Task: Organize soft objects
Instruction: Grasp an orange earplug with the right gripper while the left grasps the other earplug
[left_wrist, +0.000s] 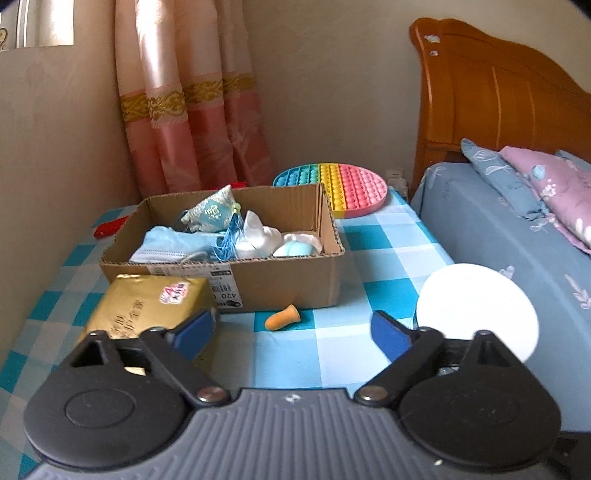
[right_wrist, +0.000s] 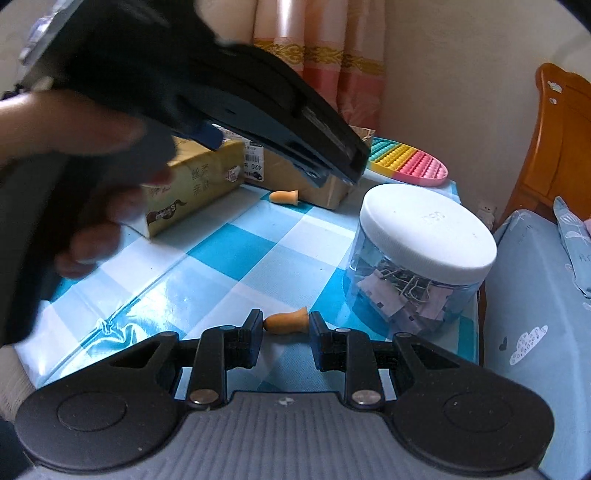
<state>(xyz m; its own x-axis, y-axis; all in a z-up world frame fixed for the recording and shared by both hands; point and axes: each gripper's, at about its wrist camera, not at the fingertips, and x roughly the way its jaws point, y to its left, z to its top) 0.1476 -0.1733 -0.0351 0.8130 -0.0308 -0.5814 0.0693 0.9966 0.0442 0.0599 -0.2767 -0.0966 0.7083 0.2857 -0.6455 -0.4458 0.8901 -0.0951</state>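
Note:
A cardboard box (left_wrist: 258, 284) holds several soft items: a blue face mask (left_wrist: 173, 245), a patterned pouch (left_wrist: 212, 214), white tissue (left_wrist: 258, 232). An orange foam earplug (left_wrist: 282, 319) lies on the checked cloth just in front of the box; it also shows in the right wrist view (right_wrist: 283, 195). My left gripper (left_wrist: 291, 332) is open and empty, hovering just short of that earplug. My right gripper (right_wrist: 285, 323) is shut on a second orange earplug (right_wrist: 285, 322), held end to end between its fingertips. The left gripper's body (right_wrist: 229, 103) crosses the right wrist view.
A gold tissue pack (left_wrist: 147, 306) sits left of the box. A round rainbow pop-it (left_wrist: 332, 186) lies behind it. A white-lidded jar of binder clips (right_wrist: 421, 251) stands at the table's right edge. A bed (left_wrist: 517, 258) with a wooden headboard adjoins the right side.

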